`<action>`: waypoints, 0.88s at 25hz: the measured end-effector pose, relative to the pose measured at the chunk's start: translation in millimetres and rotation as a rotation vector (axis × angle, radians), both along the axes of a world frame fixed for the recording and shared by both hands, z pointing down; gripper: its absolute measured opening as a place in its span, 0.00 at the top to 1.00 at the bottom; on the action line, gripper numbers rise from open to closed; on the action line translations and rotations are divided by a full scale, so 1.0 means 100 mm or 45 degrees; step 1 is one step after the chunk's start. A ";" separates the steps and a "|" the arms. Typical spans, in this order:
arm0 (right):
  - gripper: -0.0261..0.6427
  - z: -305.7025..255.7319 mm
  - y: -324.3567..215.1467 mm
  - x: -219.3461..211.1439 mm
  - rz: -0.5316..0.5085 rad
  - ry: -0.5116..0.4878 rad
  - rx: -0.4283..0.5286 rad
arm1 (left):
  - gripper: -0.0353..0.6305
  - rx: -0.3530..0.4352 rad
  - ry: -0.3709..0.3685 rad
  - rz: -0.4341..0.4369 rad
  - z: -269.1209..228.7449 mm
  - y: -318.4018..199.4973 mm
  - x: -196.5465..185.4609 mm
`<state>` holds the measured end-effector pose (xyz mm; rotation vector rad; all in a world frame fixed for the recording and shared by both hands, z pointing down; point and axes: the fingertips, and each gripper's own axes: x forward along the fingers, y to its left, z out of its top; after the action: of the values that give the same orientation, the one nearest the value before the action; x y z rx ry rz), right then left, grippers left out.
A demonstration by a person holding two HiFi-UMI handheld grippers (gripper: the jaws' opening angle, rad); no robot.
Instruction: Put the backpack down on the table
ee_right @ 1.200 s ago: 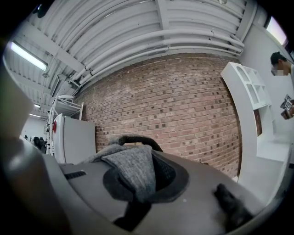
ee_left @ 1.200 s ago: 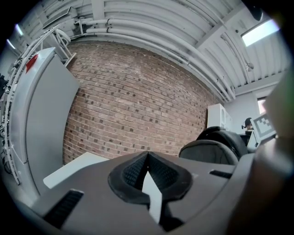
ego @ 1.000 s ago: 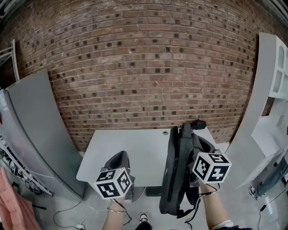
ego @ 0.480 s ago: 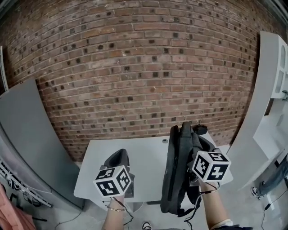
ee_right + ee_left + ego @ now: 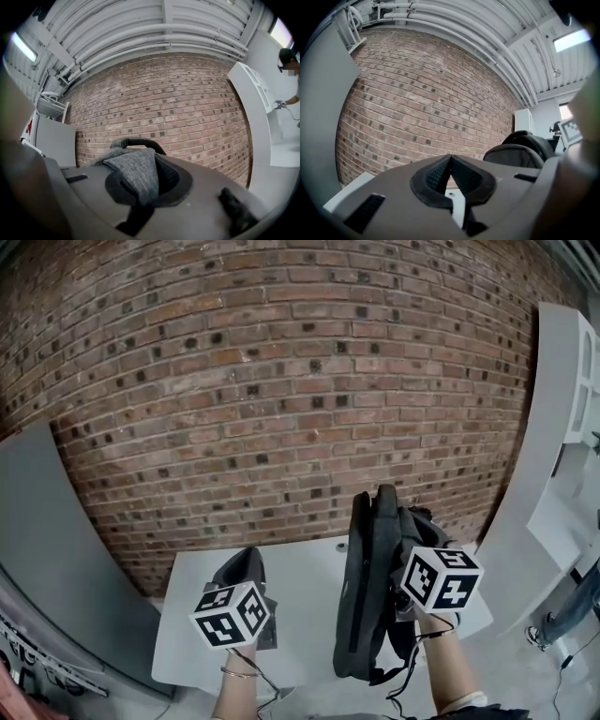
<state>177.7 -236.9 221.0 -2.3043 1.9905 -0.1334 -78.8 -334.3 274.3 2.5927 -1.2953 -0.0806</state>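
Observation:
A dark grey backpack [image 5: 367,596] hangs upright from my right gripper [image 5: 413,518], over the right half of the pale grey table [image 5: 300,592]. In the right gripper view the jaws [image 5: 139,180] are shut on a grey fabric strap [image 5: 133,173] of the backpack, and the black carry handle [image 5: 138,140] arches just beyond it. My left gripper [image 5: 245,559] is held over the table's left half, apart from the backpack. Its jaws [image 5: 450,158] are shut with nothing between them. The backpack's rounded top [image 5: 520,151] shows at the right of the left gripper view.
A red brick wall [image 5: 281,381] stands right behind the table. A grey panel [image 5: 37,531] leans at the left and a white shelf unit [image 5: 562,427] rises at the right. A person [image 5: 291,70] is at the far right in the right gripper view.
Both grippers and the hanging backpack have moved forward towards the brick wall and now lie over the table. The floor and shoes at the bottom have dropped out of view.

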 end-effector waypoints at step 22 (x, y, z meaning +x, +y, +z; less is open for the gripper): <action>0.90 0.17 -0.84 -0.21 -0.110 -0.008 -0.079 | 0.93 -0.086 -0.044 -0.043 0.28 -0.57 -0.05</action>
<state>156.2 -320.6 237.7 -2.2512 2.1130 -0.2114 -83.8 -391.2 302.1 2.5269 -1.3305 0.0019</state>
